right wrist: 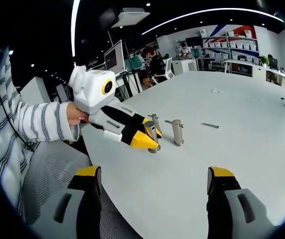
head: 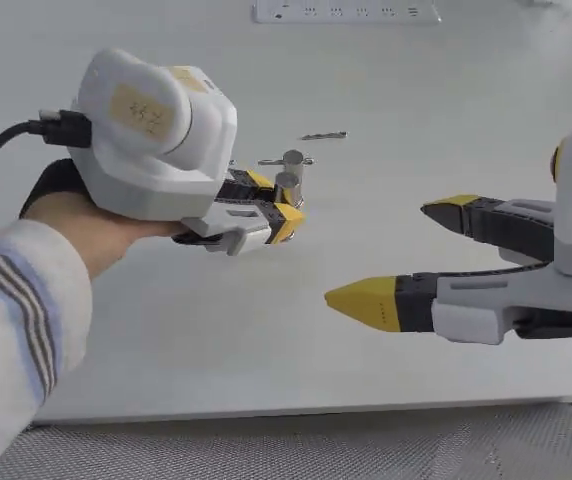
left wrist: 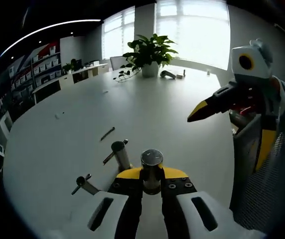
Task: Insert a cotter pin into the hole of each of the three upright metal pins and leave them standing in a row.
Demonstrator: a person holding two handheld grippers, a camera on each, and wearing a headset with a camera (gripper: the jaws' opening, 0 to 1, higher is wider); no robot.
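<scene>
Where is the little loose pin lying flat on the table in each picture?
Head view: cotter pin upper middle.
Left gripper view: cotter pin left of centre.
Right gripper view: cotter pin right of centre.
Shared landmark: the metal pin held in the left tool.

Bright, even daylight across the white table [head: 266, 340], shadows faint and soft-edged, windows [left wrist: 192, 30] blown out to white glare in the left gripper view, a glint on the metal pin [left wrist: 152, 158], ceiling light strip [right wrist: 73, 25] bowed by fisheye, striped sleeve [head: 16, 330] blurred up close.
</scene>
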